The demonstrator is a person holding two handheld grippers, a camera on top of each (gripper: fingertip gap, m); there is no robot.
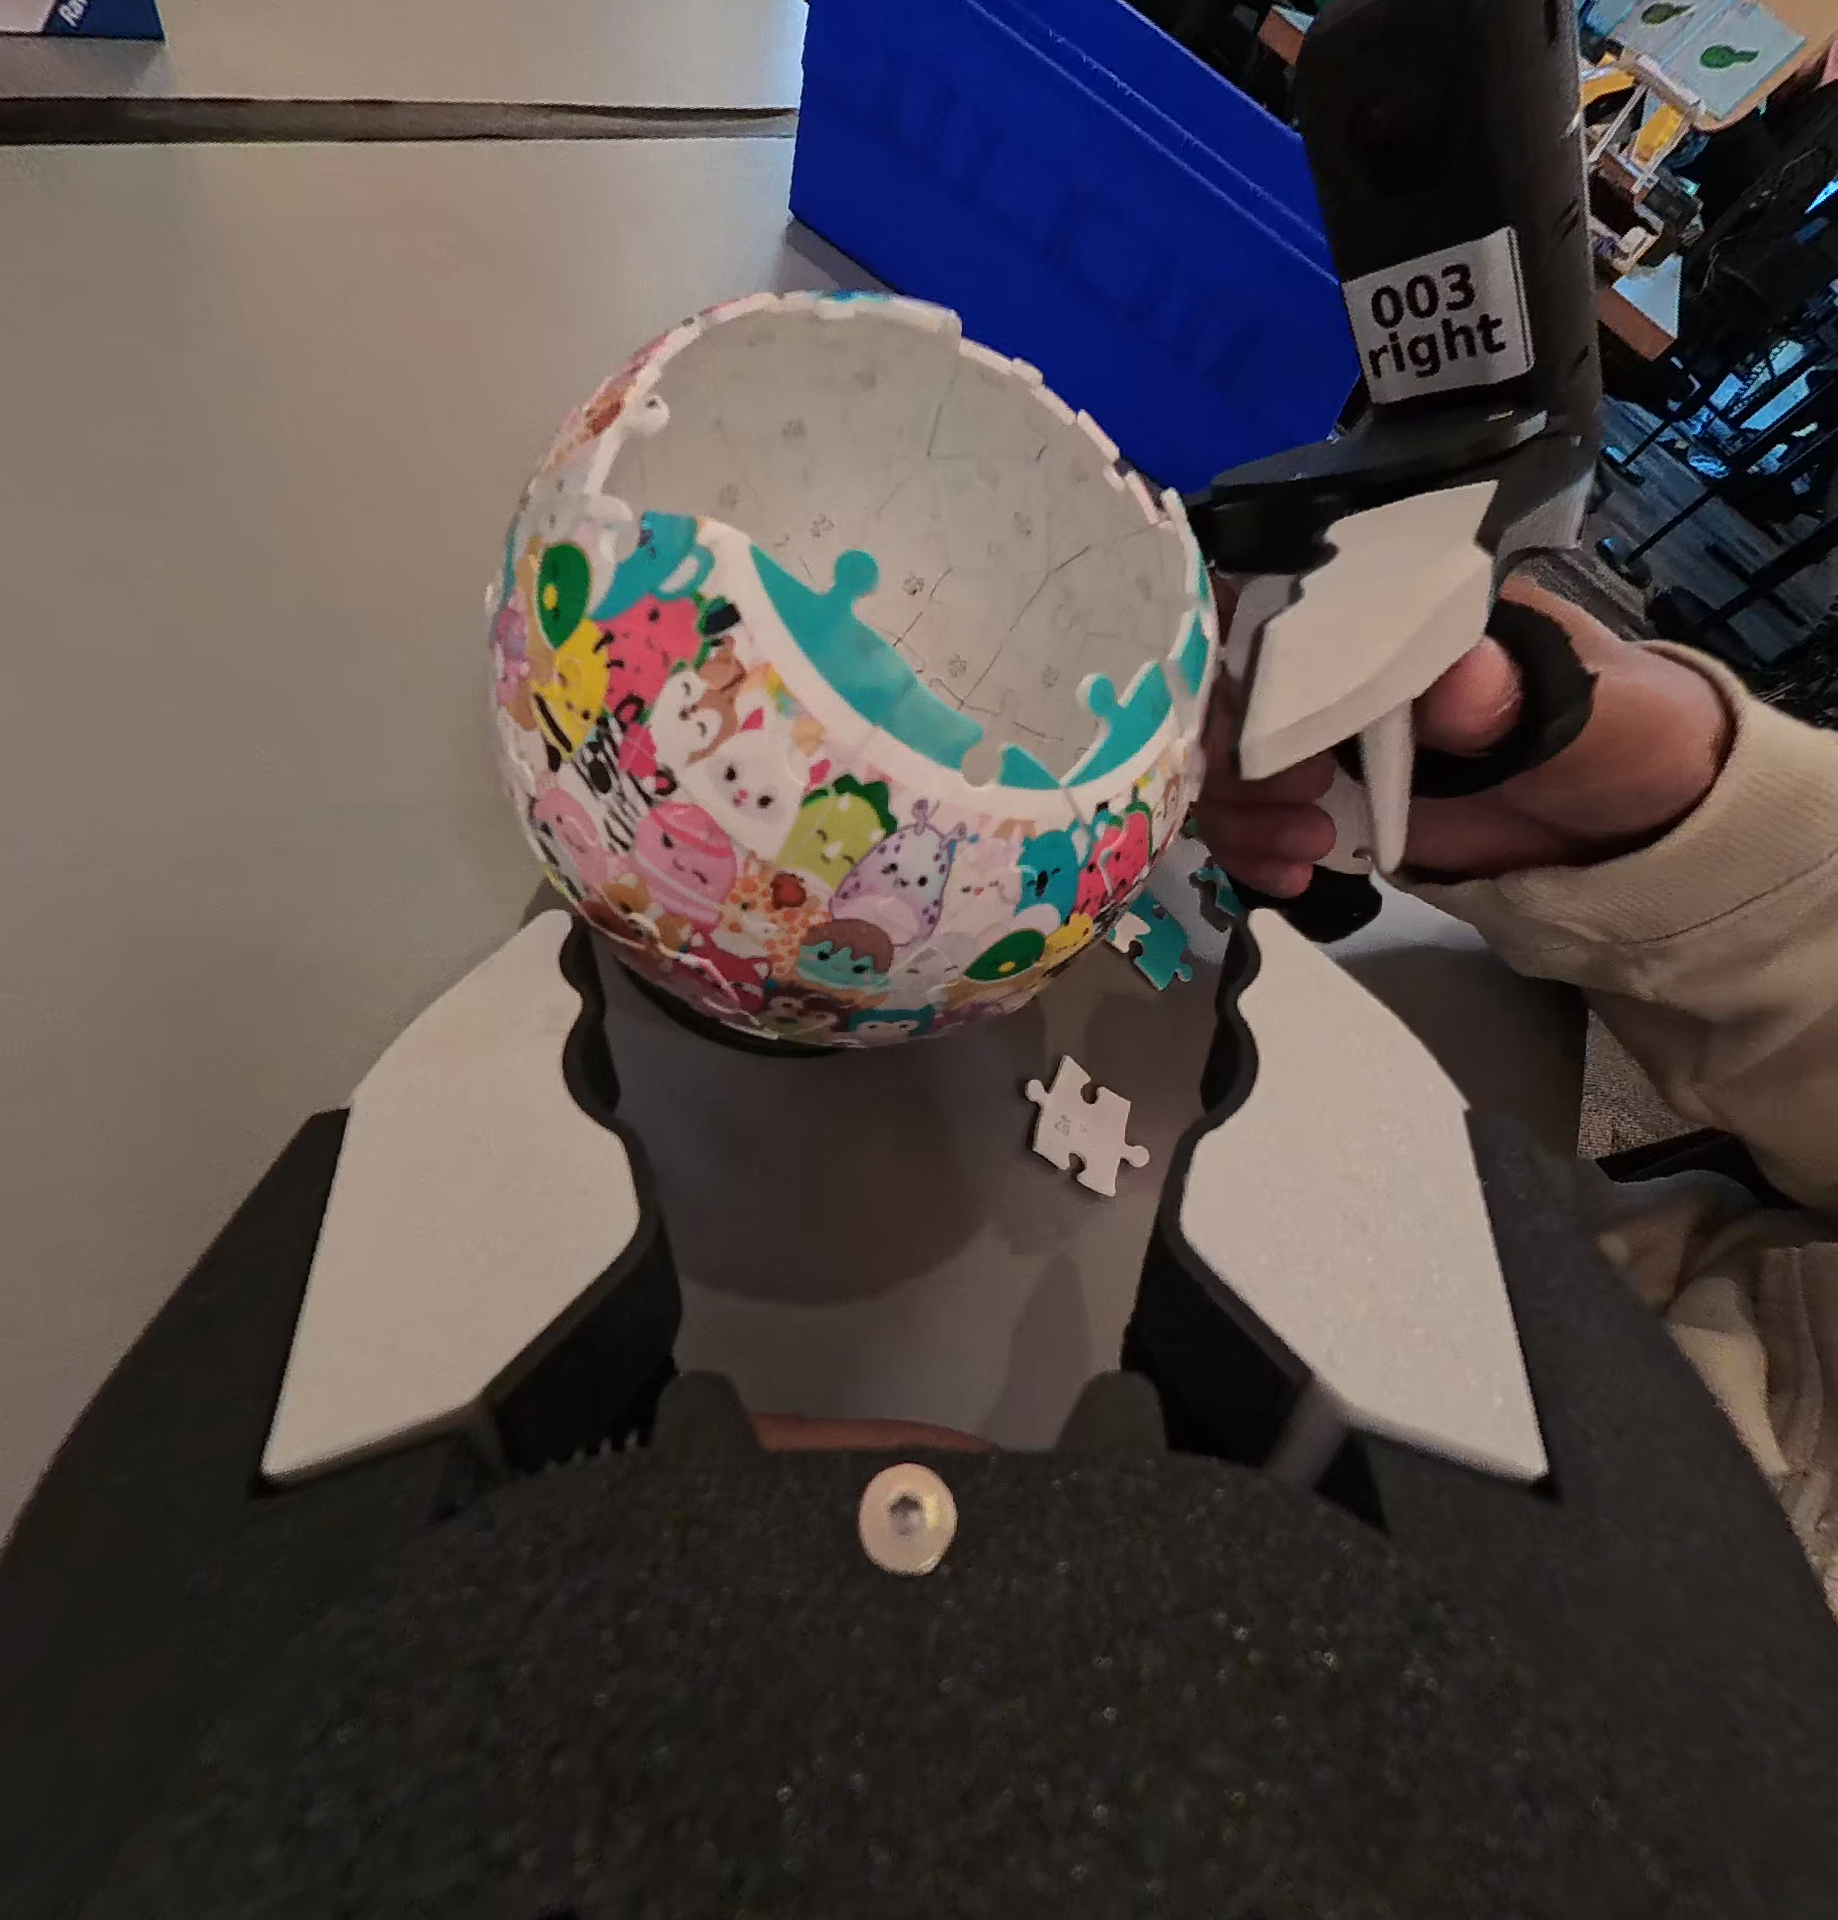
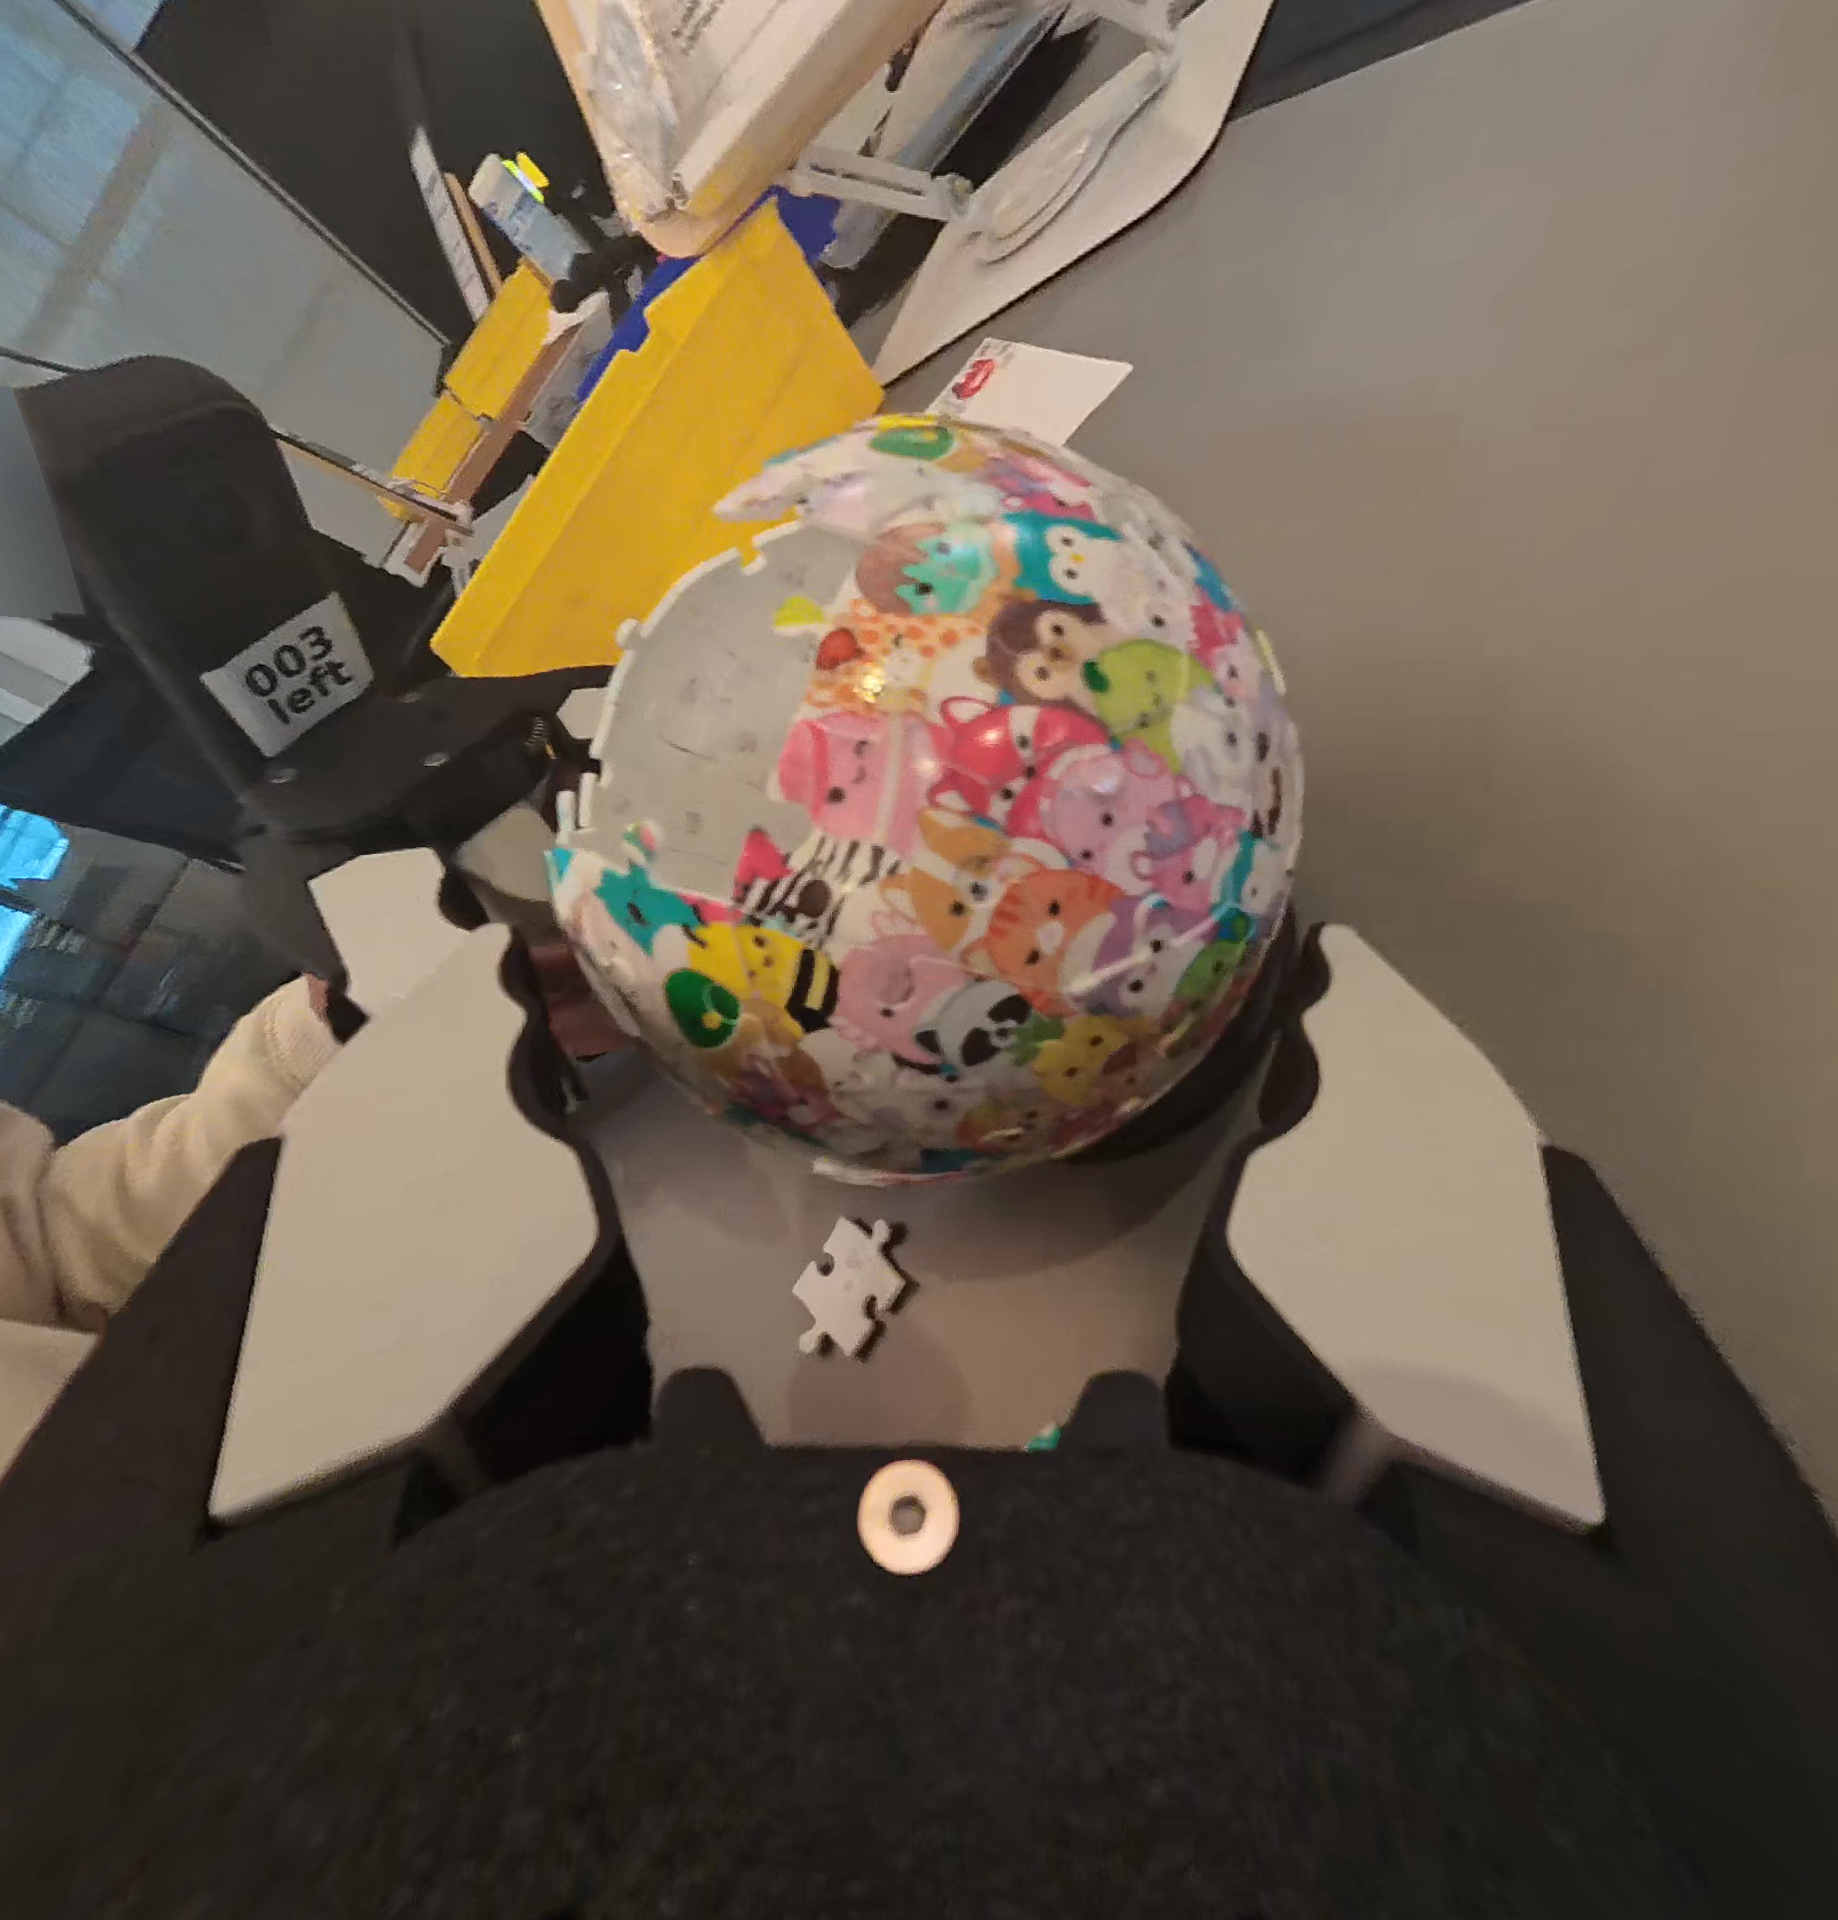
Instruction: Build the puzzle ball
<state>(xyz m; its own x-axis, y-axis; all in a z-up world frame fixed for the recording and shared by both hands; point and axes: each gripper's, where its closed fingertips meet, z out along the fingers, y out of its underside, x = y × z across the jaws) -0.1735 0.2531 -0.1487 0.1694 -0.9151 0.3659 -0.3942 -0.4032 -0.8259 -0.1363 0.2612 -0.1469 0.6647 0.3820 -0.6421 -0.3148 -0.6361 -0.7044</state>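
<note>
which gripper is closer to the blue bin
Right. The right gripper is beside the puzzle ball, just in front of the blue bin; the left gripper has the ball between it and the bin.

The puzzle ball [image 1: 749, 790] wears multicoloured cartoon animals (white inside), beside a blue bin [image 1: 1050, 208] and a white loose piece [image 1: 1086, 1127].

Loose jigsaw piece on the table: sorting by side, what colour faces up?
White, clearest in left wrist view.
</note>
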